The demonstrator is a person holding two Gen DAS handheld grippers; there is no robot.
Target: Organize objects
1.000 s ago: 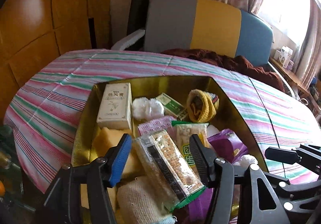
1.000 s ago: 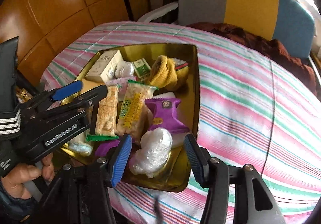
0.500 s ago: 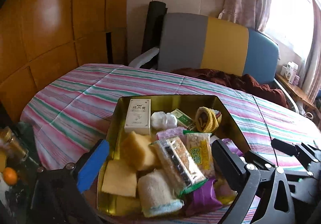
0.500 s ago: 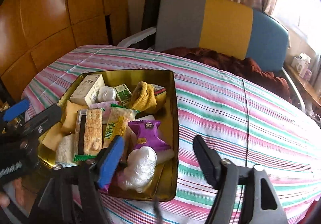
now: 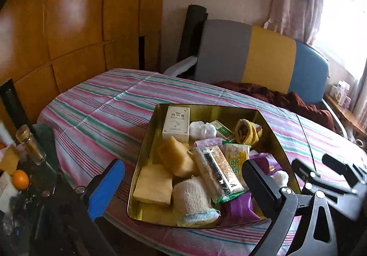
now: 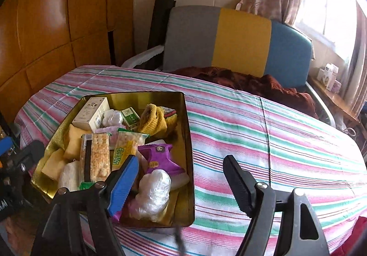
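Blue ribbed rubber lines one finger of each tool, plain black plastic the other. Left gripper [image 5: 183, 187] hangs with its fingers spread as wide as they go, nothing between the pads, above the near end of the gold tin [image 5: 146, 141]. Right gripper [image 6: 181, 185] has fingers well apart and empty too, straddling the tin's right wall near the 6 o'clock corner.

Shiny and straight-walled with cut corners, the tin sits on a striped pink, green and white tablecloth [image 6: 263, 136] over the tabletop. Packed inside, nearest first: a crinkly clear plastic bundle [image 6: 153, 194], a rolled beige knit cloth with a pale blue hem [image 5: 192, 201], flat yellow sponges [image 5: 153, 185], a glossy purple wrapper [image 6: 160, 157], a long clear pack of cracker bars [image 6: 96, 155] and a yellow-printed snack pack [image 6: 126, 148] side by side. Toward 12 o'clock lie a mustard knit piece [image 6: 156, 120], a small green-and-white box [image 6: 130, 116], a white wad [image 6: 112, 117], and at 11 o'clock a cream carton [image 6: 91, 112].

Beyond the tabletop, a crumpled maroon cloth [image 6: 252, 81] lies before a grey, yellow and blue chair back [image 6: 229, 42].
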